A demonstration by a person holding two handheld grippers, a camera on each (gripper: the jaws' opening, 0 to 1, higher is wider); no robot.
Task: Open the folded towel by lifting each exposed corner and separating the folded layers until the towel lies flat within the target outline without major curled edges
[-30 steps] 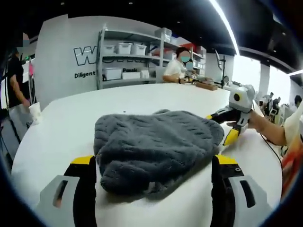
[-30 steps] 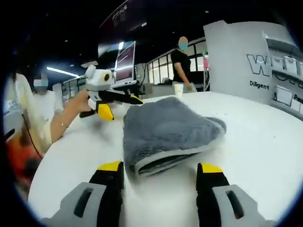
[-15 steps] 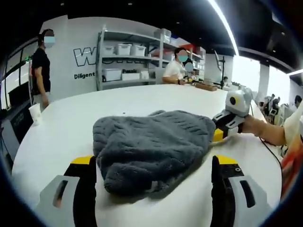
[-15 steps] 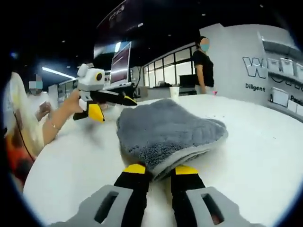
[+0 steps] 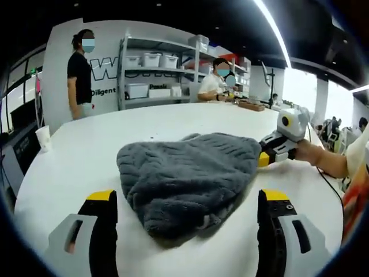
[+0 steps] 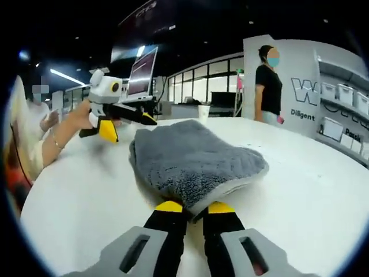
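A folded grey towel (image 5: 184, 173) lies bunched on the white table (image 5: 86, 144). My left gripper (image 5: 188, 197) is open, one jaw on each side of the towel's near end, not touching it. In the left gripper view my right gripper (image 5: 263, 159) reaches in from the right and pinches the towel's far edge. In the right gripper view the towel (image 6: 190, 158) runs away from me, and my right gripper (image 6: 195, 208) is shut on its near corner. The left gripper (image 6: 128, 126) hovers open at the towel's far left, held by a hand.
A paper cup (image 5: 42, 138) stands near the table's edge. A person (image 5: 79, 75) stands beyond the table, and another (image 5: 214, 83) sits by the shelves of white bins (image 5: 153, 75). A monitor (image 6: 141, 78) stands behind the table.
My right gripper shut on the towel's corner and holds it. The towel has drawn slightly toward the right gripper, and its near lump has flattened. The standing person walked along behind the table.
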